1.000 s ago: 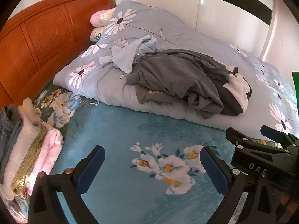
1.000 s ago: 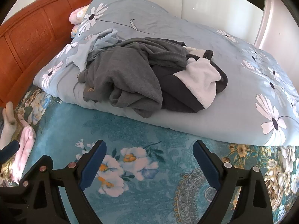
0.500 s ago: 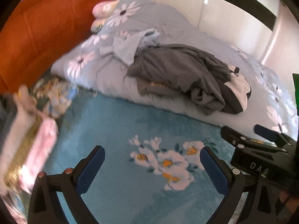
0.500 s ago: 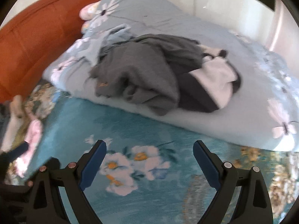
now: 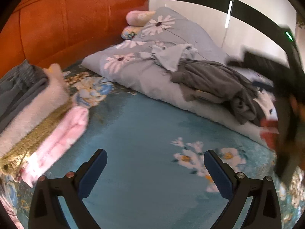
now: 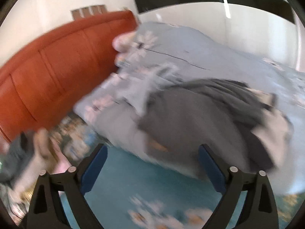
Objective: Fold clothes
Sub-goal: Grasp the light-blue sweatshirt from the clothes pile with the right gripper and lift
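Observation:
A heap of unfolded clothes lies on a grey-blue flowered quilt: a dark grey garment, a light blue one and a black-and-white one. A stack of folded clothes sits at the left on the teal flowered bedspread. My left gripper is open and empty above the bedspread. My right gripper is open and empty, close in front of the grey garment; it shows blurred at the right of the left wrist view.
An orange wooden headboard runs along the back left. Pillows lie against it under the quilt. A white wall with a black stripe stands behind the bed.
Both grippers have swung left and up; the right one has moved forward toward the grey garment. The folded stack now looms larger in the left view. Both stay open.

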